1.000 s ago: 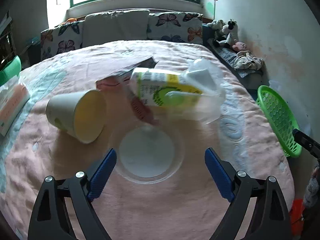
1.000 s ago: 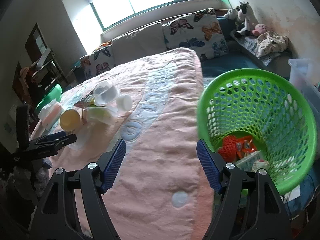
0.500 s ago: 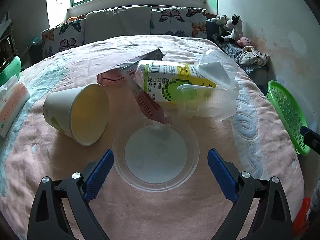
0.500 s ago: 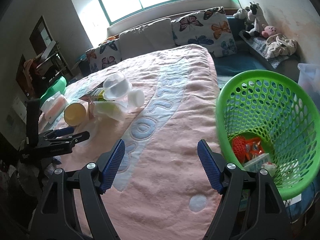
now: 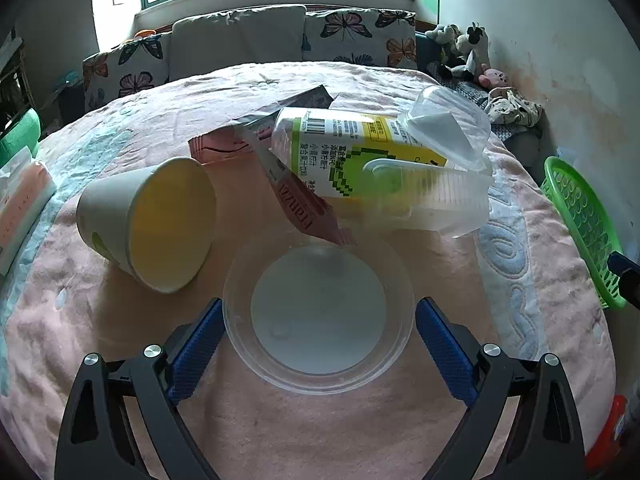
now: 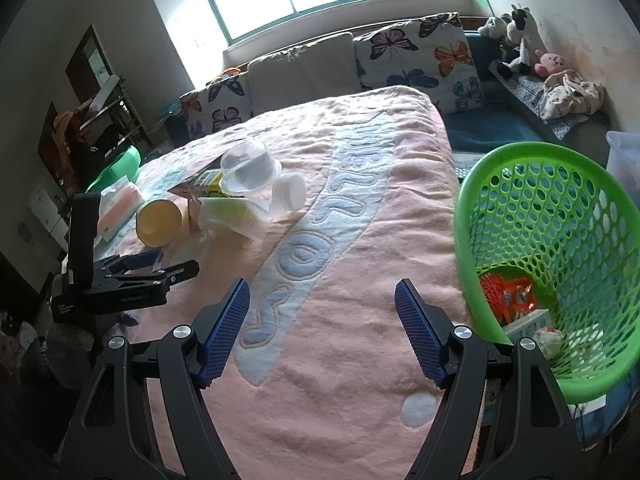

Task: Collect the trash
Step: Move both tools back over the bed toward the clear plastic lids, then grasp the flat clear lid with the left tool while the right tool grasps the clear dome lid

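The left gripper (image 5: 318, 332) stood open around the clear plastic bowl (image 5: 318, 306), pads beside its rim (light, thin, likely flexible); a gentle squeeze across the rim should suit; the right gripper (image 6: 322, 330) stood open, empty.

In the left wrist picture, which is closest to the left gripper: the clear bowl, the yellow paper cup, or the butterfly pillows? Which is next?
1. Clear bowl, between the left gripper's jaws.
2. Yellow paper cup, lying tipped to the upper left.
3. Butterfly pillows, far back under the window.
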`<action>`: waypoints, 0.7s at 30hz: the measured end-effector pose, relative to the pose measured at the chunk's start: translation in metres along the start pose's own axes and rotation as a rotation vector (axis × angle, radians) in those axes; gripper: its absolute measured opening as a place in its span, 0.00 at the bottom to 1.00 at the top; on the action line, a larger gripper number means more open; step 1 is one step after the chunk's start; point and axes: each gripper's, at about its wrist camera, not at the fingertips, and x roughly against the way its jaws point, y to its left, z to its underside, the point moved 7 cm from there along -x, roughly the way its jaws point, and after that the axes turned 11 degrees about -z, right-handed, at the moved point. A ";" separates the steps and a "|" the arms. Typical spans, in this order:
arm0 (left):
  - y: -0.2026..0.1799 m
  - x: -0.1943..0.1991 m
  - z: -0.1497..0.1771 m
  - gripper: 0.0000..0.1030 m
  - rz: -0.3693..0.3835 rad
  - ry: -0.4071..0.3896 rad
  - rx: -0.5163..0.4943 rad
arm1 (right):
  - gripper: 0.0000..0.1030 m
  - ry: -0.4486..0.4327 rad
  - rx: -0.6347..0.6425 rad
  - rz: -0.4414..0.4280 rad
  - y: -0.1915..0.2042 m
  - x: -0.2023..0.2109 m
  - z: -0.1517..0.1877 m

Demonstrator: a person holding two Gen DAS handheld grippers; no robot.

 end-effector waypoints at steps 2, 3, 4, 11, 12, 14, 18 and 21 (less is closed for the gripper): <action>0.000 0.002 0.000 0.87 -0.003 -0.008 -0.003 | 0.73 0.003 0.006 -0.003 0.002 -0.002 -0.001; 0.000 0.003 0.001 0.86 0.001 -0.010 -0.002 | 0.73 0.004 0.008 -0.003 0.003 -0.002 -0.001; 0.000 0.004 0.001 0.86 0.003 -0.012 -0.001 | 0.73 0.004 0.012 -0.004 0.005 -0.003 -0.001; 0.001 0.025 0.005 0.86 0.038 -0.038 0.007 | 0.73 0.015 0.032 -0.023 0.015 -0.011 -0.007; 0.002 0.029 0.006 0.86 0.045 -0.040 0.010 | 0.73 0.017 0.034 -0.027 0.017 -0.013 -0.008; 0.004 0.036 0.009 0.86 0.049 -0.045 0.015 | 0.73 0.020 0.044 -0.037 0.022 -0.018 -0.012; 0.012 0.047 0.014 0.86 0.059 -0.052 0.033 | 0.73 0.021 0.061 -0.050 0.031 -0.030 -0.023; 0.016 0.055 0.018 0.86 0.060 -0.061 0.037 | 0.73 0.016 0.076 -0.063 0.038 -0.039 -0.034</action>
